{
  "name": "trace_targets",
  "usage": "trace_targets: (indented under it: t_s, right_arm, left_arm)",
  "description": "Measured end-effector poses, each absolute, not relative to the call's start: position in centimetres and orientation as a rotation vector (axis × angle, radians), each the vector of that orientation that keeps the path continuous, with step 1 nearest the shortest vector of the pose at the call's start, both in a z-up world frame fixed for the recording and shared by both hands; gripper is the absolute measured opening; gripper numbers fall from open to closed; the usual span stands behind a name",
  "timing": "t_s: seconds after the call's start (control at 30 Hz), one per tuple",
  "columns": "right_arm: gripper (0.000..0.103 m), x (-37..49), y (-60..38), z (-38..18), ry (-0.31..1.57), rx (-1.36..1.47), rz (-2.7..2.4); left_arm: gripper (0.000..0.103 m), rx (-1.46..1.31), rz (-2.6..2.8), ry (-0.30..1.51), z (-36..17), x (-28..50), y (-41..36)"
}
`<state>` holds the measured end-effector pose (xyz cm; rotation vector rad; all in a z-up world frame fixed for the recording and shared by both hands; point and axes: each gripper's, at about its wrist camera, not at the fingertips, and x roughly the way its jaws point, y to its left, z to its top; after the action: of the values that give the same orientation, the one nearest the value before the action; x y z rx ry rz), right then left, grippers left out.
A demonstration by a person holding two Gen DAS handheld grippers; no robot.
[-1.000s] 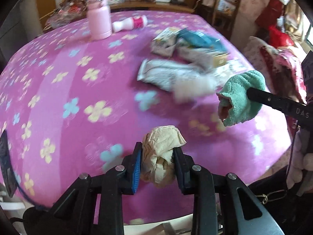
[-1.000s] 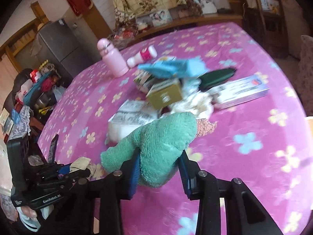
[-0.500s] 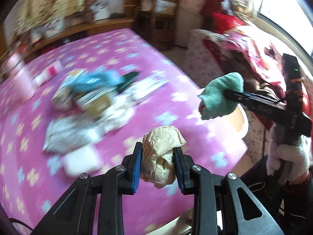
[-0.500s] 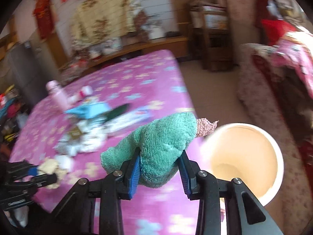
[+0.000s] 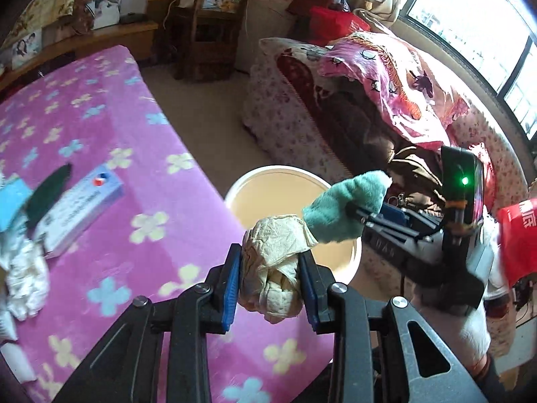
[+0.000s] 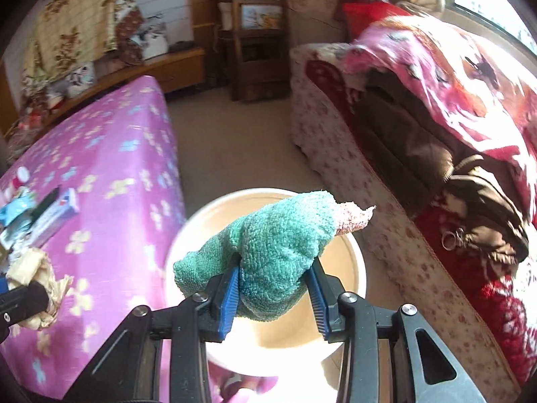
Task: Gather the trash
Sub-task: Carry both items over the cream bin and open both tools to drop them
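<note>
My left gripper (image 5: 270, 285) is shut on a crumpled beige paper wad (image 5: 273, 268), held over the table's right edge beside a round cream bin (image 5: 268, 198) on the floor. My right gripper (image 6: 273, 290) is shut on a green fluffy cloth (image 6: 278, 255) and holds it directly above the bin (image 6: 355, 268). The cloth (image 5: 345, 211) and right gripper also show in the left wrist view, over the bin. The paper wad (image 6: 37, 285) shows at the left of the right wrist view.
The table with a pink flowered cover (image 5: 100, 134) carries a long white box (image 5: 80, 208), a dark green item (image 5: 47, 194) and white crumpled wrappers (image 5: 23, 275). A sofa with a pink blanket (image 6: 436, 84) stands right of the bin. A wooden shelf (image 6: 255, 33) stands behind.
Both grippers have swung right, away from the trash pile on the table, to the bin at the table's edge. Each still holds its item.
</note>
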<state>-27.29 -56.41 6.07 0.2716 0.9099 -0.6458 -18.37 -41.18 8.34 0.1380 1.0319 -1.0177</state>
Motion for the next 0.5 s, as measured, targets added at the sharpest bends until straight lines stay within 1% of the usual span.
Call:
trace_targets:
  t_s: [0.07, 0.1, 0.13, 0.17, 0.2, 0.33, 0.5]
  right_arm:
    - [0.050, -27.8, -57.2, 5.4, 0.919, 0.292, -0.661]
    - [0.053, -27.9, -57.5, 5.2, 0.923, 0.310, -0.661]
    - [0.063, -28.2, -58.0, 5.0, 0.918, 0.333, -0.655]
    - [0.074, -28.5, -58.3, 5.0, 0.913, 0.351, -0.648]
    - [0.075, -28.8, -58.5, 5.0, 0.906, 0.371, -0.640]
    - [0.075, -28.8, -58.5, 4.7, 0.907, 0.375, -0.631]
    - [0.075, -28.3, -57.8, 4.6, 0.917, 0.353, -0.609]
  left_arm:
    - [0.041, 0.126, -1.027, 1.041, 7.6, -18.2, -42.5]
    - [0.048, 0.120, -1.032, 1.044, 7.3, -18.2, -43.0]
    - [0.057, 0.114, -1.031, 1.048, 6.9, -18.1, -43.3]
    - [0.061, 0.106, -1.027, 1.052, 6.7, -18.0, -43.5]
    - [0.065, 0.094, -1.025, 1.055, 6.5, -17.9, -43.6]
    - [0.065, 0.083, -1.018, 1.068, 6.0, -17.8, -43.2]
    - [0.065, 0.125, -0.974, 1.027, 6.3, -18.2, -41.8]
